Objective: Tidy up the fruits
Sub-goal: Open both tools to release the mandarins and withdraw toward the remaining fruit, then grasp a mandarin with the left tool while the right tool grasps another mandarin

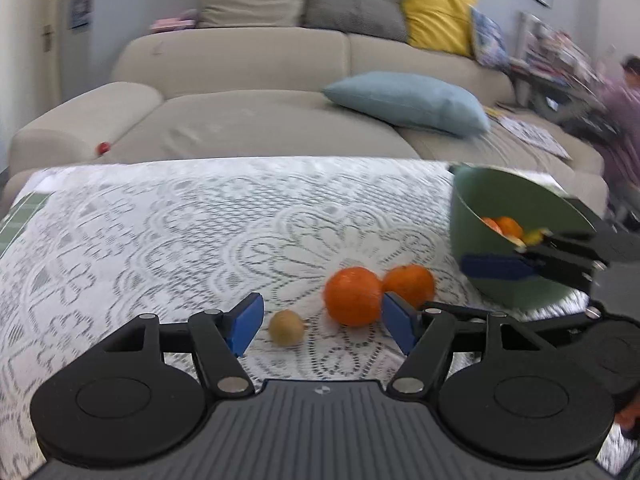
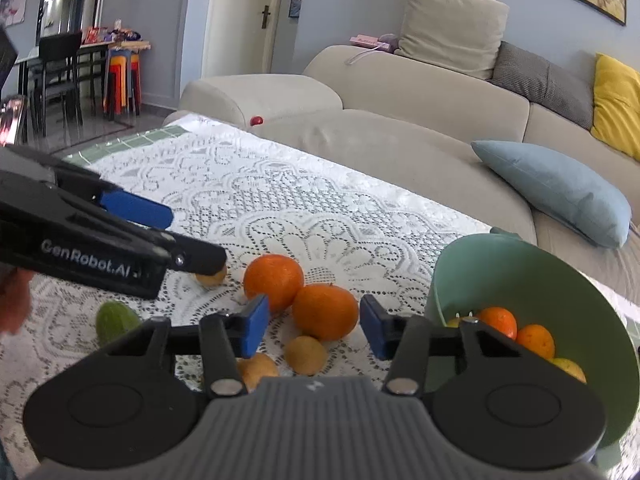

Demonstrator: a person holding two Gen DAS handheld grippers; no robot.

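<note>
Two oranges touch each other on the white lace cloth. Three small brownish-yellow fruits and a green fruit lie around them. To the right, a green bowl tilted toward the camera holds oranges and yellow fruit. My right gripper is open, its tips just short of the nearer orange, and nothing is pinched. My left gripper is open too, with a small fruit and an orange ahead between its fingers. The right wrist view shows one left finger over that small fruit.
A beige sofa with a pale blue cushion runs along the table's far edge. A small red ball rests on the sofa. A person in purple is at the far right. Lace cloth stretches bare to the left and back.
</note>
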